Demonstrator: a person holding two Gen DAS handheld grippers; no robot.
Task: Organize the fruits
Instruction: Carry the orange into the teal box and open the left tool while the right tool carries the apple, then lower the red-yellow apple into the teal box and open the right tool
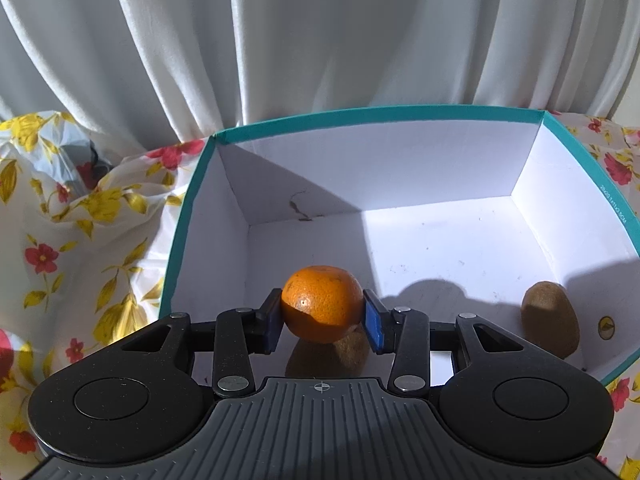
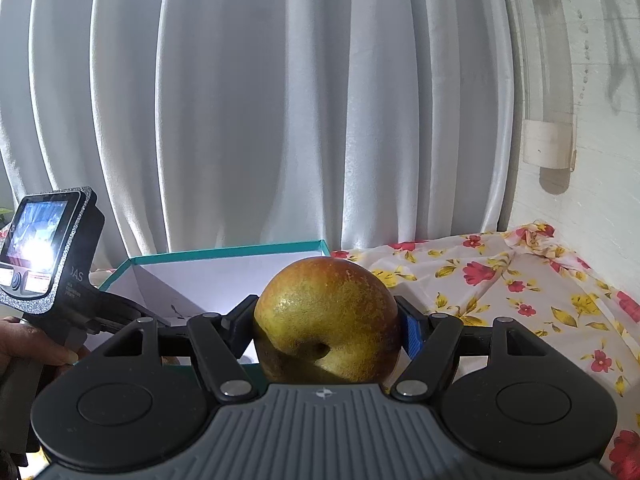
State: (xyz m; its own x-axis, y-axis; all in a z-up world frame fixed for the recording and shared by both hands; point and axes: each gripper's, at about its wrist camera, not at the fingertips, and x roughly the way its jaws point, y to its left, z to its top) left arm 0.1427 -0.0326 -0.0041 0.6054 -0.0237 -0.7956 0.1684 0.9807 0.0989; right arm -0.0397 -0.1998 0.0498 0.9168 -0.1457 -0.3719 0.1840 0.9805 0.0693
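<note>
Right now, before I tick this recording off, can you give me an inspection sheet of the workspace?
Surface: floral cloth, rumpled, covering the table.
Job's things: teal-rimmed box with white inside; kiwi on its floor by the right wall; a second brownish fruit lies in shadow under the orange, kind unclear.
Clutter: plastic bag left of the box.
Grippers: left gripper shut on an orange, held over the box interior; right gripper shut on a yellow-green, red-blushed apple, outside the box.
Cables: nothing seen.
Surroundings: white curtain behind; wall with a clear tube at right; a hand on the other gripper's handle.
</note>
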